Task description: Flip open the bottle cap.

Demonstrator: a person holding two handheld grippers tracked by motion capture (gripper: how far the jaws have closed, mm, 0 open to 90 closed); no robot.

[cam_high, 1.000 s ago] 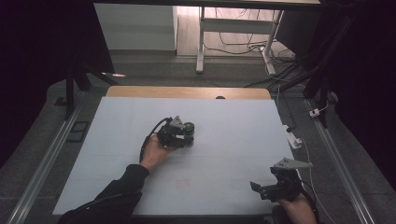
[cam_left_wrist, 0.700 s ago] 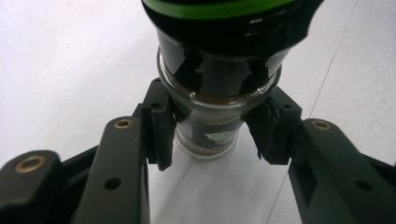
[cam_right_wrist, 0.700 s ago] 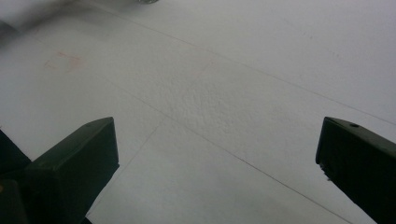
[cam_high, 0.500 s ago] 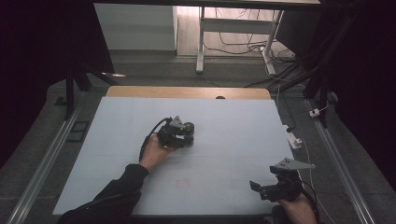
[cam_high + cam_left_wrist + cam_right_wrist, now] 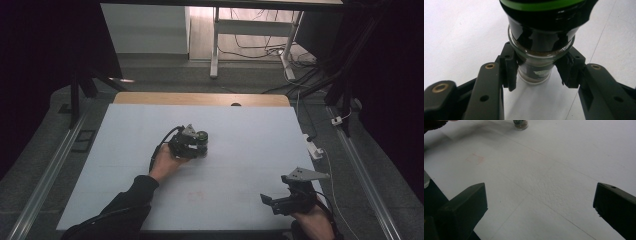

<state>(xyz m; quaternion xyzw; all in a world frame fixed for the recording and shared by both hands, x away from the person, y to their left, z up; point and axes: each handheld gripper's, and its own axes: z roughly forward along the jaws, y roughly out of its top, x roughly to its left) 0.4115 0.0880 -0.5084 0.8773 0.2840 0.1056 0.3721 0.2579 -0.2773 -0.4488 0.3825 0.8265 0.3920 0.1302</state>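
Moved: next to nothing vs earlier high-view frames; right gripper [image 5: 286,200] sits a touch lower/nearer the table's front edge, left gripper [image 5: 192,145] unchanged.
Task thing: small clear glass jar w/ black-and-green screw lid [image 5: 541,42], brownish powder inside, prob. a spice jar.
Jar location: mid-table on the white tabletop sheet [image 5: 250,135], slightly left of centre in high view; base rests on or just above the sheet, can't tell which. Also at the top edge of the right gripper view [image 5: 520,124].
Left claw: clamped on the jar's glass body just below the lid; both black pads [image 5: 510,70] press its sides. Jar looks upright.
Right claw: jaws spread wide, nothing between them; hovers near front-right corner, well apart from the jar.
Person: left hand [image 5: 165,162] wraps the left gripper's body; dark sleeve comes in from the bottom.
Done so far (est.): reach + grasp of the jar finished, grip looks secure.
Left to do (est.): lift/carry or opening the lid; lid still on, right gripper hasn't engaged. Early stage overall.
Risk: smooth glass, could slip if tilted.
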